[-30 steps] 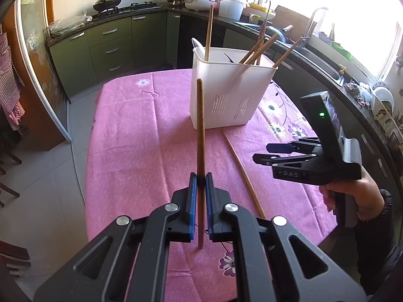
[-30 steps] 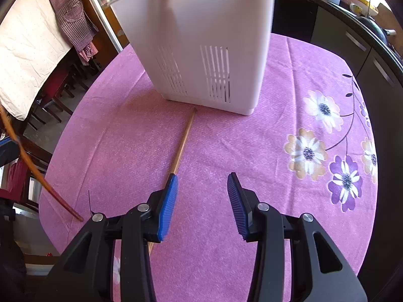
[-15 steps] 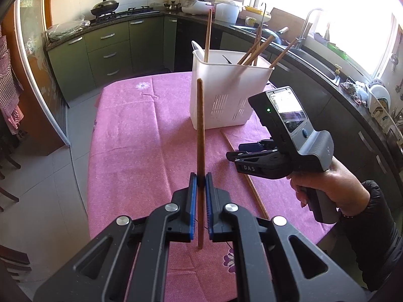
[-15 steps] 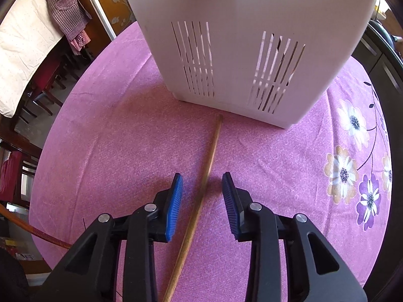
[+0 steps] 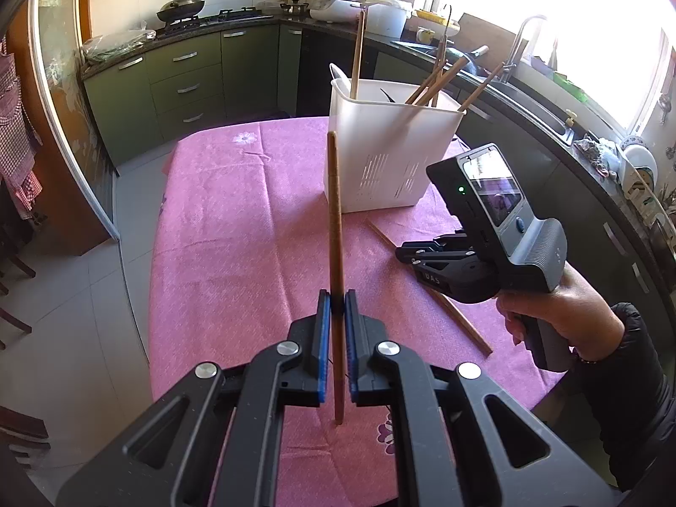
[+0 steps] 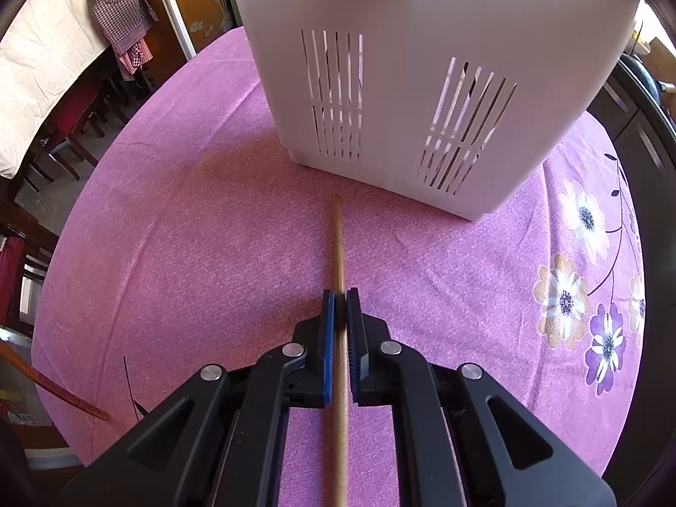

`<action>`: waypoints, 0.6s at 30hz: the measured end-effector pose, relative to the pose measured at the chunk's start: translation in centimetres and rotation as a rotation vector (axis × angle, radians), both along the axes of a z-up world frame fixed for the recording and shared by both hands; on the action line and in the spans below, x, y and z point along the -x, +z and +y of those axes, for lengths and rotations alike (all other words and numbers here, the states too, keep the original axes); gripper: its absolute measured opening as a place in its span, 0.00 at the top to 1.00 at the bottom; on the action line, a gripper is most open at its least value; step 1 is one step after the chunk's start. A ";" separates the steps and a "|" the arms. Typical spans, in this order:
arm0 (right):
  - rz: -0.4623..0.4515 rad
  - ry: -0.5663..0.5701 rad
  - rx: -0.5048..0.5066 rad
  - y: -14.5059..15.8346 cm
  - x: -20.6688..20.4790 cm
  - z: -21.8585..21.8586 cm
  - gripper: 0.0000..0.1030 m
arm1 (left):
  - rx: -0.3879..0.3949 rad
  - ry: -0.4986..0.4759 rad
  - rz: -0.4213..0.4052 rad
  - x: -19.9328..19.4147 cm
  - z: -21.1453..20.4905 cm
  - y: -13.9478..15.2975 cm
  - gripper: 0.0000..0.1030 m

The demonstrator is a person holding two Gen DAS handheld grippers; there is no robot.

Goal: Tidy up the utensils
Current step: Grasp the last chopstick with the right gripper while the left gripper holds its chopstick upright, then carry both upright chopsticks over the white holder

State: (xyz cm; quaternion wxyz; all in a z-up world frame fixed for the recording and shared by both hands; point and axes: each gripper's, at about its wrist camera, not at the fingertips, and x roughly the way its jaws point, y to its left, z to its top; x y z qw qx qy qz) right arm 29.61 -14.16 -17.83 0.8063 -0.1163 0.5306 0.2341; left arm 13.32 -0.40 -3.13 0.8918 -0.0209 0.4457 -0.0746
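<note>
A kitchen with green cabinets surrounds a table (image 5: 219,228) under a pink flowered cloth. A white slotted utensil holder (image 5: 391,148) stands at the far side, with several chopsticks leaning inside. The left gripper (image 5: 333,310) has its jaws clenched on a dark chopstick (image 5: 334,211), held upright above the cloth. The right gripper (image 6: 340,308), in a person's hand (image 5: 562,317), has just closed its jaws onto a pale chopstick (image 6: 338,245) lying on the cloth just near of the holder.

A home kitchen: dark green cabinets (image 5: 186,84), a black wok on the gas stove (image 5: 181,3), a steel sink faucet (image 5: 520,38), a pink floral-clothed table (image 5: 236,228).
</note>
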 end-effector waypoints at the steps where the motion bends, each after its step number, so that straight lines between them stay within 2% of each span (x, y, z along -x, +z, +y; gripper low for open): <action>1: 0.002 0.000 -0.015 0.2 0.2 -0.5 0.94 | -0.001 0.000 0.000 0.0 0.1 0.0 0.93; 5: -0.029 -0.004 -0.068 1.9 1.0 -2.5 0.94 | -0.003 0.003 -0.002 0.1 0.0 0.1 0.93; 9: -0.092 -0.018 -0.153 5.0 2.7 -5.3 0.94 | -0.008 0.006 -0.008 0.3 -0.2 0.4 0.93; 14: -0.220 -0.046 -0.257 9.4 6.0 -9.2 0.94 | -0.013 0.012 -0.013 0.6 -0.2 0.5 0.93; 18: -0.304 -0.052 -0.285 12.0 8.7 -11.3 0.94 | -0.017 0.013 -0.013 0.7 -0.4 0.5 0.93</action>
